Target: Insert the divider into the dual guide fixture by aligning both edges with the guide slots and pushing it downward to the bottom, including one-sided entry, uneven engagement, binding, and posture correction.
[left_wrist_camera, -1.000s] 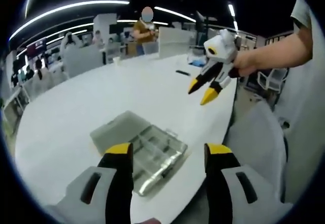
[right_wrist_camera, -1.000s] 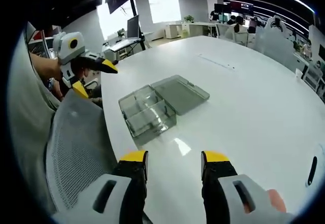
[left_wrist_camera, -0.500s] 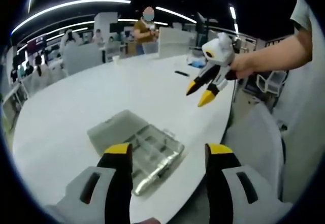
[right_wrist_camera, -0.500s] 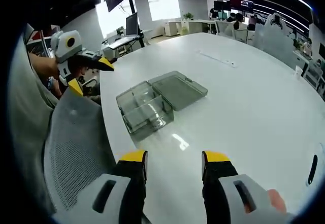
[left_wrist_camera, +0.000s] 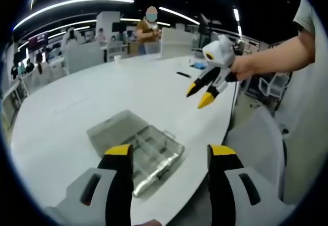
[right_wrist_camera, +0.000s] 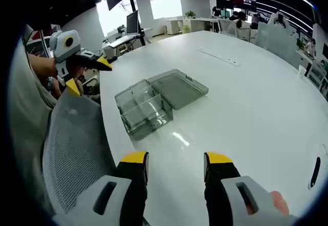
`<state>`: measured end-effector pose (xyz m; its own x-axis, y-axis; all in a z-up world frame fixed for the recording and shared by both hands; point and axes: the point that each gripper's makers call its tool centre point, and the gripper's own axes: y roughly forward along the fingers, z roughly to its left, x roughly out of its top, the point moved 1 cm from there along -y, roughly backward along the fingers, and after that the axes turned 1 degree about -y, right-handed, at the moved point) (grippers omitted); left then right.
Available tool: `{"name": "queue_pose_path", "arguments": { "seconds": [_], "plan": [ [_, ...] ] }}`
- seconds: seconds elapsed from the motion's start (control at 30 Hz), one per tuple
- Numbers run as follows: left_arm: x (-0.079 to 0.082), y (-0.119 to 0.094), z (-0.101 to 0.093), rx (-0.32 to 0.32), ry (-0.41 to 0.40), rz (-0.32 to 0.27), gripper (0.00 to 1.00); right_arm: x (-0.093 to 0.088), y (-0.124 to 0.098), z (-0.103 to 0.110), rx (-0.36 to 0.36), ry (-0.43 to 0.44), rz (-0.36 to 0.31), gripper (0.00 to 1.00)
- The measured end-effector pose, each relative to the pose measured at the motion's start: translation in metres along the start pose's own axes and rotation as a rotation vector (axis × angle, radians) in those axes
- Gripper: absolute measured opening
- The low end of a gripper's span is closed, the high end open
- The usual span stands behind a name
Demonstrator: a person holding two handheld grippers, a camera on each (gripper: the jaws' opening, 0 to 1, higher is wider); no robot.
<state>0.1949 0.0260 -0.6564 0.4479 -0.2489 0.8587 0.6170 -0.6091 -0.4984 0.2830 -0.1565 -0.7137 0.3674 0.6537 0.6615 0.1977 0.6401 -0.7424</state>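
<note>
Both hand-held grippers spread and empty as before, clear organizer box (right_wrist_camera: 154,100) unmoved, lid open

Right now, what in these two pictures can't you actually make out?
- Clear box, right gripper view: see-through walls blur together, so whether a loose divider sits inside is unclear.
- Same box, left gripper view: the left gripper covers its near corner.
- Small dark thing far across the table: too small to name.

fixture box (right_wrist_camera: 145,110) | clear plastic, lid (right_wrist_camera: 178,88) open flat beside it | near table (right_wrist_camera: 256,108) edge
</note>
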Motion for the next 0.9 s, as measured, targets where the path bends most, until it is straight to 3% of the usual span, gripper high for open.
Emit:
{"name": "queue_pose_path", "arguments": {
  "seconds": [0.9],
  "plan": [
    [-0.001,-0.001,0.005,0.006,-0.030,0.001,0.58,-0.017,0.004,-0.014,-0.004,-0.014,0.058,0.41]
  ]
}}
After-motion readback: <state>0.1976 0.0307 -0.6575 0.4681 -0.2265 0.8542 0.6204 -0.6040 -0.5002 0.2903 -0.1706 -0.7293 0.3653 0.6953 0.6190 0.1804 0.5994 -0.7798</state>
